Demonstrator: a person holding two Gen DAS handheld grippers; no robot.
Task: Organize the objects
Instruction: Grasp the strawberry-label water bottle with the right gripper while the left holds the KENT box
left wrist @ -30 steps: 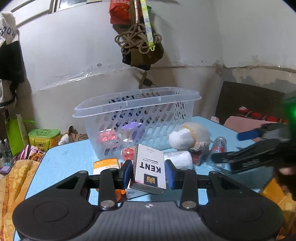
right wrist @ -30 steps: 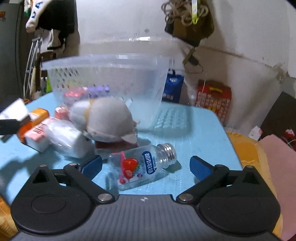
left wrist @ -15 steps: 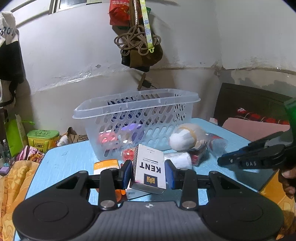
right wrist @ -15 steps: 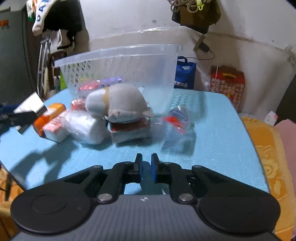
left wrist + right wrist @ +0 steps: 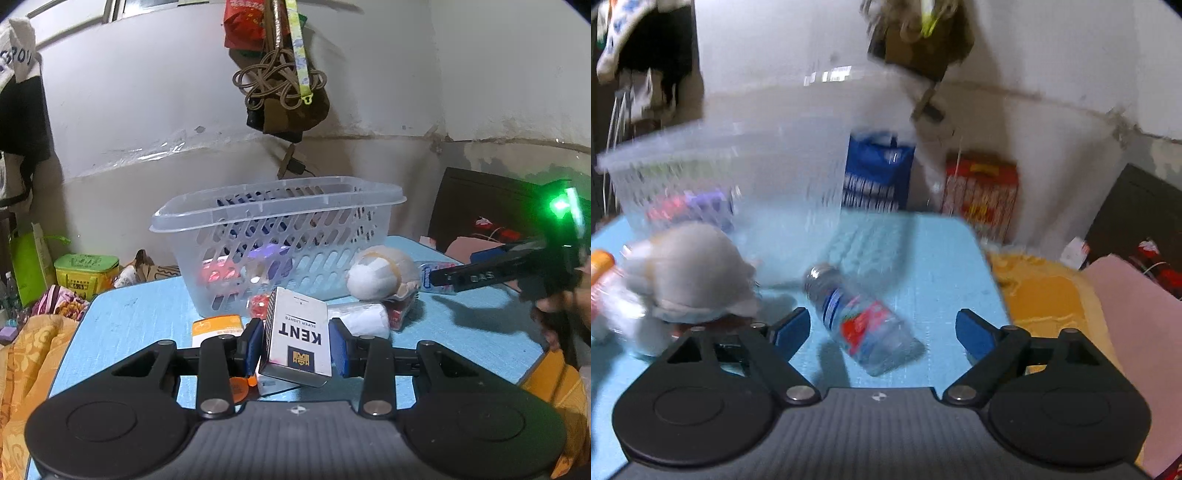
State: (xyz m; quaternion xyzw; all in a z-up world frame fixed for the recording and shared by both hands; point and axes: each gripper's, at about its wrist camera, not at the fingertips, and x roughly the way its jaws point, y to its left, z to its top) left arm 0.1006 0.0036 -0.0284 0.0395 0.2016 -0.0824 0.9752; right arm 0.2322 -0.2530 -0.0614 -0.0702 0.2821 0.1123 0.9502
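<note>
Between the blue pads of my left claw sits the white KENT carton, pinched on both sides and held just above the blue tabletop, exactly where it was a second ago; that hand has not budged. Behind it the clear slotted basket stands with a few red and purple things already inside, well within reach.

What has changed is on my right. A second ago my right claw was spread wide around the small clear bottle; half a second ago it had snapped together on nothing, back from the bottle, which had turned and lay further off. Now its jaws have just been opening again and stand spread, with the bottle lying on its side between the pads but untouched by either, its cap pointing away towards the basket. The picture is blurred, so I am moving in on it.

I take it that first grab missed and knocked the bottle round. It will roll easily, so this second closing should catch it across the body. The plush toy lies just beside it.
</note>
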